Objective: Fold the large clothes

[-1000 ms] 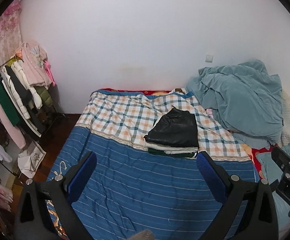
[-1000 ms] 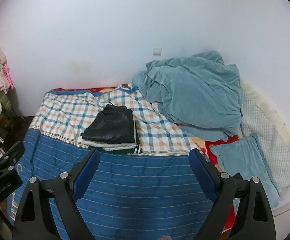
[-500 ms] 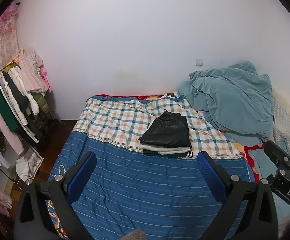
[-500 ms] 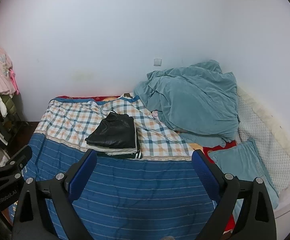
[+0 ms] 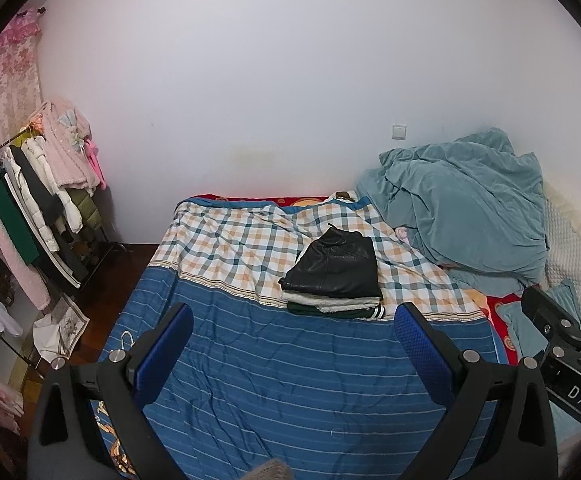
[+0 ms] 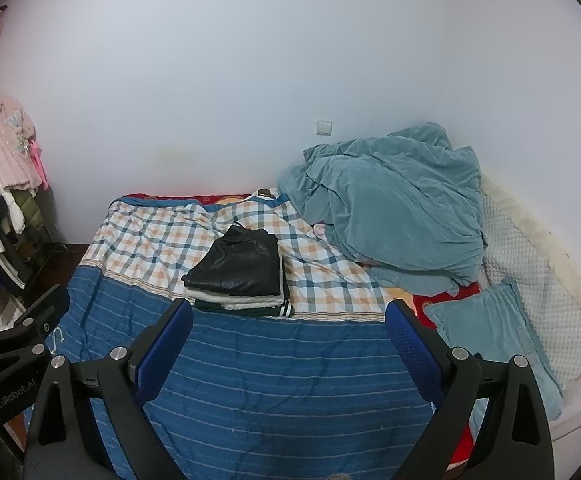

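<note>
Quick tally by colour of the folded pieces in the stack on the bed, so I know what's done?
Black, top: 1
Cream/white, middle: 1
Dark green with striped trim, bottom: 1
Total: 3 layers visible; the cream one might be more than one piece, I cannot tell.

The right gripper [image 6: 289, 320] hangs above the blue striped bedspread [image 6: 282, 368], jaws spread wide and empty. Beyond it sits a stack of folded clothes [image 6: 240, 276], black garment on top.
</note>
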